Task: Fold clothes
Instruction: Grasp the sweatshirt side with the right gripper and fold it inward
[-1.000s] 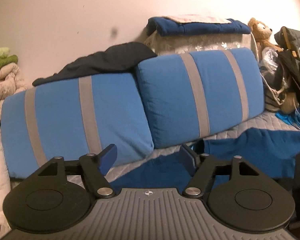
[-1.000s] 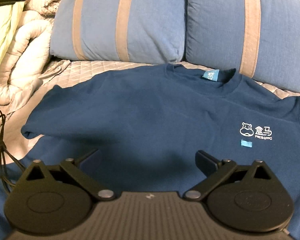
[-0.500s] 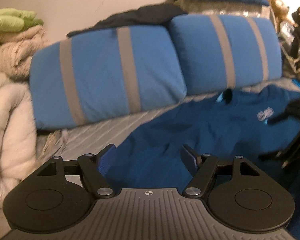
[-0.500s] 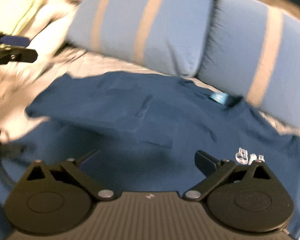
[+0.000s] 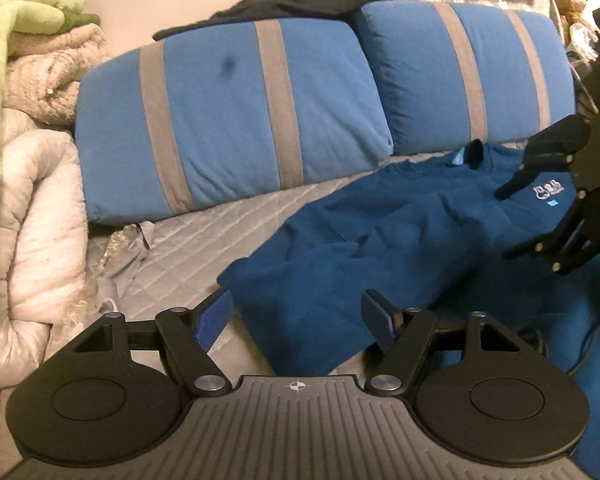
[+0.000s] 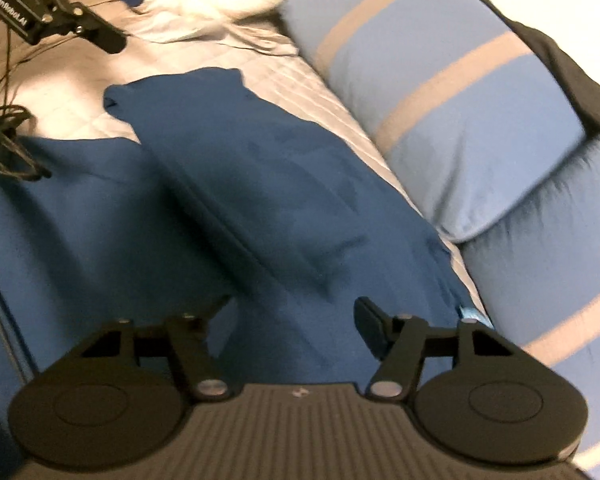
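Observation:
A dark blue sweatshirt (image 5: pixel 380 248) lies spread on the quilted grey bed cover (image 5: pixel 220 224), with its white logo (image 5: pixel 546 191) near the right. Its left sleeve (image 6: pixel 204 120) is folded across toward the cuff end. My left gripper (image 5: pixel 298 316) is open just above the sleeve's cuff end, nothing between its fingers. My right gripper (image 6: pixel 292 320) is open over the sweatshirt's chest near the collar tag (image 6: pixel 474 314). The right gripper (image 5: pixel 512 220) also shows in the left wrist view, hovering over the logo. The left gripper (image 6: pixel 112 12) appears at the top left of the right wrist view.
Two blue cushions with grey stripes (image 5: pixel 228 120) (image 5: pixel 468 76) lean along the back of the bed. A white duvet (image 5: pixel 32 240) and piled blankets (image 5: pixel 40 60) crowd the left. A dark garment (image 5: pixel 300 0) lies on the cushions. A black cable (image 6: pixel 12 140) lies on the sweatshirt.
Both grippers swung left and tilted down toward the bed. The left view dropped from the cushions to the sleeve end; the right view turned from the chest logo toward the left sleeve.

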The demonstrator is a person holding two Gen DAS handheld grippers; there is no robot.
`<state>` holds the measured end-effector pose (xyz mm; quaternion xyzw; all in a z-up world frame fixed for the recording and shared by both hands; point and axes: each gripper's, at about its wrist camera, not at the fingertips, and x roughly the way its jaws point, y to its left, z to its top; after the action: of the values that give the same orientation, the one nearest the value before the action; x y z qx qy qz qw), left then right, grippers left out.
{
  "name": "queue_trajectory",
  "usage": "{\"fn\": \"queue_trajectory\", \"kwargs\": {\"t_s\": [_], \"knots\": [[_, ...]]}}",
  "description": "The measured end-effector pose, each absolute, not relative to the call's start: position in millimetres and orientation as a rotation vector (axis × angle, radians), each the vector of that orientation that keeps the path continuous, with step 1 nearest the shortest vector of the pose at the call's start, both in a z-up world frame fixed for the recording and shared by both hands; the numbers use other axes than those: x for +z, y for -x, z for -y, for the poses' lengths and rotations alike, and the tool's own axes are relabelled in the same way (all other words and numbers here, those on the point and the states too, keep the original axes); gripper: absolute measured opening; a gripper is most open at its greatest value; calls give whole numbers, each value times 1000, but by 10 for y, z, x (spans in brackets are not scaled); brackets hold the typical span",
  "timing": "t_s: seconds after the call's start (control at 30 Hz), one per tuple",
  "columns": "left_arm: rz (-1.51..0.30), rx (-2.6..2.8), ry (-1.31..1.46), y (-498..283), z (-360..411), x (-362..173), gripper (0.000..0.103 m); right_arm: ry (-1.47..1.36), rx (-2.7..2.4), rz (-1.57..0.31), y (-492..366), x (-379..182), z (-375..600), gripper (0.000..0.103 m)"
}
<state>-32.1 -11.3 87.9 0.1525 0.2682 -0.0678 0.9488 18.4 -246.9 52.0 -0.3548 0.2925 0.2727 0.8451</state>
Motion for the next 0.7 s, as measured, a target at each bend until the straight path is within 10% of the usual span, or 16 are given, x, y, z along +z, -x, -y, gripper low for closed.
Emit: {"fn": "queue_trajectory", "kwargs": {"t_s": [0.17,0.3,0.4,0.53,0.7], "knots": [[-552,-125,-291,345,13,809,71,757,640,-625,-336,422,2321,68],[-555,-107,-295,386,-65,776,71,781,670,-654,-390,345,2286,22],[-559,-102,-292,406,-121,755,71,809,693,-661,-341,360,2310,11],[-570,-96,-297,421,-148,716,71,853,718,-661,-266,393,2337,14],[-578,-100,-304,454,-126,680,71,952,700,-604,-226,414,2276,45]]}}
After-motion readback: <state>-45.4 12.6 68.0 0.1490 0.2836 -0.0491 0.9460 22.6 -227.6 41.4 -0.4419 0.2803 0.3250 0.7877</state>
